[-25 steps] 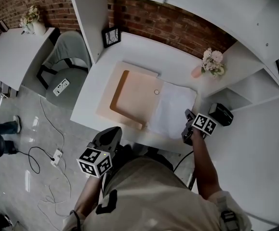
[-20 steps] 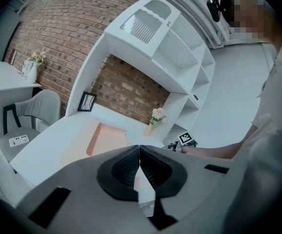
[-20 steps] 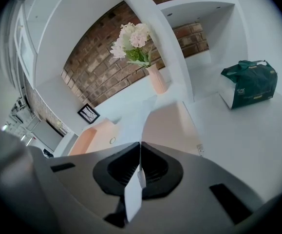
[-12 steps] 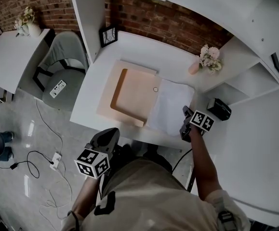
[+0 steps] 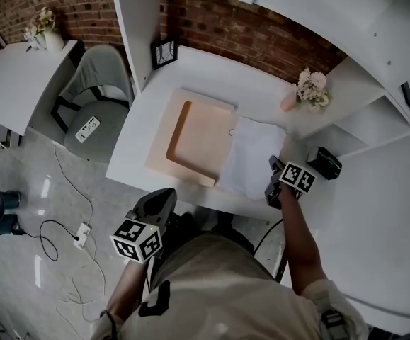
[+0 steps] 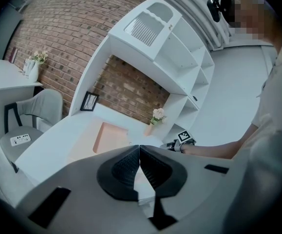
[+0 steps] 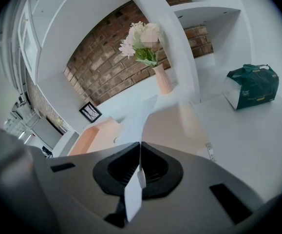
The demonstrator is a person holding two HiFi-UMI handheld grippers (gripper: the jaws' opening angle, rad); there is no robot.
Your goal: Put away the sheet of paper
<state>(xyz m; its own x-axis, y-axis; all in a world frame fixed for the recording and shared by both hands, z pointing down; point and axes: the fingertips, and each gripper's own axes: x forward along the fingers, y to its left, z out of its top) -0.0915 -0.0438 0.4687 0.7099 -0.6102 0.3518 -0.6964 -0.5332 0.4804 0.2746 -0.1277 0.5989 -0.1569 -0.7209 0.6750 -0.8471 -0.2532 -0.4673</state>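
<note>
Compared with the head view a second ago, we find little changed. The right gripper still sits at the near corner of the sheet of paper farthest from the tray. The left gripper remains on the tray's near side, well apart from it and off the desk edge. The sheet may have drawn slightly toward the tray, though the head view is too coarse to confirm this.

We count:
- one sheet, lying to the right of the tray and meeting its right edge
- one tray
- two grippers
- one picture frame beyond the tray's far left corner
- one green package right of the tray, past the sheet
- one chair left of the tray
- two flower vases, one beyond the tray to the right and one far to its left

The right gripper's jaws are pressed onto the sheet, which rises edge-on between them. The left gripper's jaws meet with nothing between them.
</note>
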